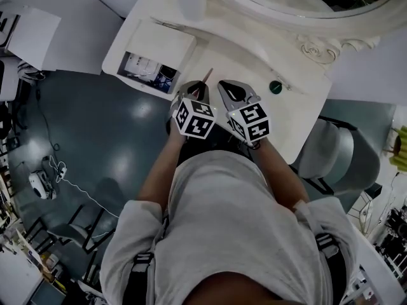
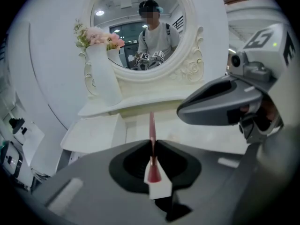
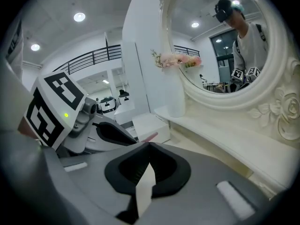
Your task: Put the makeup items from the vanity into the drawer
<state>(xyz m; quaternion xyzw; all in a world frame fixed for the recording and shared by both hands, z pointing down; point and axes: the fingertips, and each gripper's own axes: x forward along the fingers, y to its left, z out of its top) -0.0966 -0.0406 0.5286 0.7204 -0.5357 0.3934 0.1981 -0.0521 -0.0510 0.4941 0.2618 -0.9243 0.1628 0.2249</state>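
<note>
Open drawer: at the left end of the counter, small items inside.
Left gripper: four o'clock from the drawer, jaws grasping a red pencil whose tip points to twelve o'clock.
Right gripper: just beside the left, jaws clenched on nothing.
Green round item: on the counter, two o'clock from the right gripper.

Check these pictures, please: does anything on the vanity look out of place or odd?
Nothing looks spilled or damaged. Only one small dark green round item lies alone on the vanity top, away from the open drawer where other items sit.
</note>
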